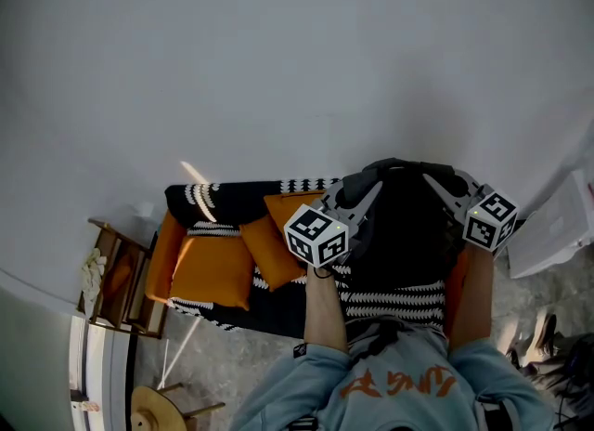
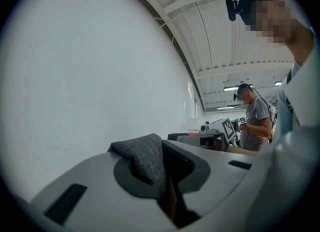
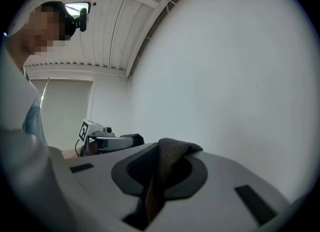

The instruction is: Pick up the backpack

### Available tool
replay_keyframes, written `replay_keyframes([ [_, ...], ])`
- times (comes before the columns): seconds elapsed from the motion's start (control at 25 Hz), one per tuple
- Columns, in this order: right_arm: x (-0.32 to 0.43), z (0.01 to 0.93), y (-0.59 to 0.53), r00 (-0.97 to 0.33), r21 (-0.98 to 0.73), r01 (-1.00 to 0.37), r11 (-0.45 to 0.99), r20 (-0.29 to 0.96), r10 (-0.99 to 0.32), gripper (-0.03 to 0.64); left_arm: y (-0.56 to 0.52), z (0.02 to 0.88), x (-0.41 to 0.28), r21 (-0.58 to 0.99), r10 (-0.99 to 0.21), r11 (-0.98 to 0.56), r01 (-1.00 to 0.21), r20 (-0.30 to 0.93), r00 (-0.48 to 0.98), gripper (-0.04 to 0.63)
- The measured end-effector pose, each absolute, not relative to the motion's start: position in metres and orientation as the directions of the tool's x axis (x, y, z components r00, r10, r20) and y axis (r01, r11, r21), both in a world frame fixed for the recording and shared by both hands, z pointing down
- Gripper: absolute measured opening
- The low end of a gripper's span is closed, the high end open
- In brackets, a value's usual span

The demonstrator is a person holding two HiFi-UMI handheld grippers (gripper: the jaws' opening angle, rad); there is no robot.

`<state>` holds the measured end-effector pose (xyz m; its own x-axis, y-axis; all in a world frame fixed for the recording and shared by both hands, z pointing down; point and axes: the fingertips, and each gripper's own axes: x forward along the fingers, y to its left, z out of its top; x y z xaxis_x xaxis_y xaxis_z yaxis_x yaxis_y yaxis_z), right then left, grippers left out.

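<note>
Left gripper (image 1: pixel 369 189) and right gripper (image 1: pixel 434 181) both have fingers clenched on the black backpack (image 1: pixel 404 234), at its 10 and 2 o'clock corners. It's held over the striped sofa (image 1: pixel 232 199), with orange cushions (image 1: pixel 215 271) at its 9 o'clock.

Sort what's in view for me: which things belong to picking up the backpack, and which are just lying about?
Job in hand:
- backpack
- left gripper and right gripper, both shut on its fabric

Lying about:
- sofa
- orange cushions
- striped throw
- wooden side table
</note>
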<state>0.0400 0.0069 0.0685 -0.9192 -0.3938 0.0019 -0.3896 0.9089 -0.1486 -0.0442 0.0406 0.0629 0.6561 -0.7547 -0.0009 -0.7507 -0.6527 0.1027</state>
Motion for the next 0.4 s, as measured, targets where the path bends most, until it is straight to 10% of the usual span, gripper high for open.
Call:
replay_keyframes([
  [0.4, 0.0391, 0.0685, 0.017, -0.915, -0.163, -0.399, 0.902, 0.01, -0.403, 0.049, 0.0493, 0.0628, -0.0464, 0.12, -0.751, -0.657, -0.745, -0.01, 0.66, 0.043],
])
